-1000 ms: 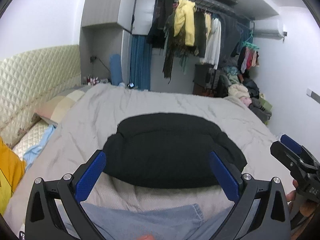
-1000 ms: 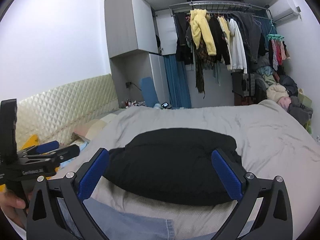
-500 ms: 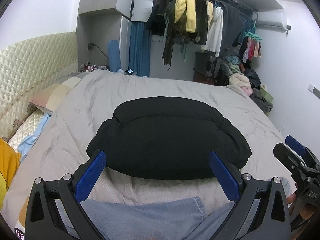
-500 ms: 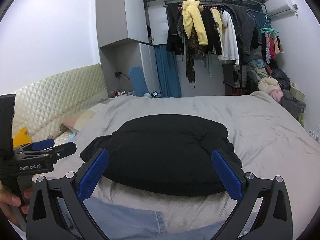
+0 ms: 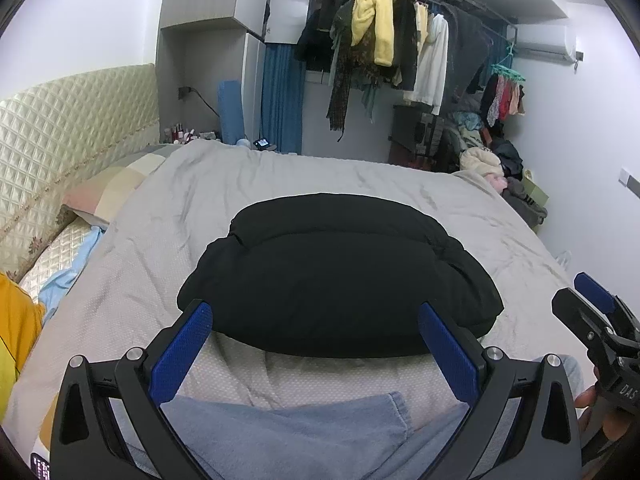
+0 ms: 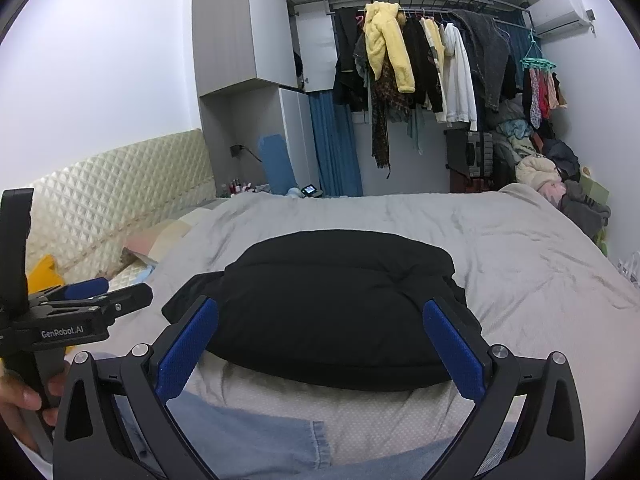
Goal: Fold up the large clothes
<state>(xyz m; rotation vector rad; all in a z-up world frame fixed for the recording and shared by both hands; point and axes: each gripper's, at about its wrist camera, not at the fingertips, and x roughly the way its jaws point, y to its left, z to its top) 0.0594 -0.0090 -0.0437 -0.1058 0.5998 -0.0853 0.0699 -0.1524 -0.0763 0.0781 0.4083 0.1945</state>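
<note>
Bed (image 5: 168, 248) fills my view ahead. Black garment (image 5: 340, 276), already bundled, lies straight ahead of both tools, long axis crosswise. Blue denim piece (image 5: 288, 436) sits nearest, just under the fingers. Left hand-held gripper (image 5: 316, 344) spread wide, empty; right hand-held gripper (image 6: 320, 344) likewise. I judge both equally near, denim next.

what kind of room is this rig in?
A home bedroom, most likely: a bed with a grey cover and quilted headboard, plus an open rail of hanging clothes. A folded black garment lies on the bed.
</note>
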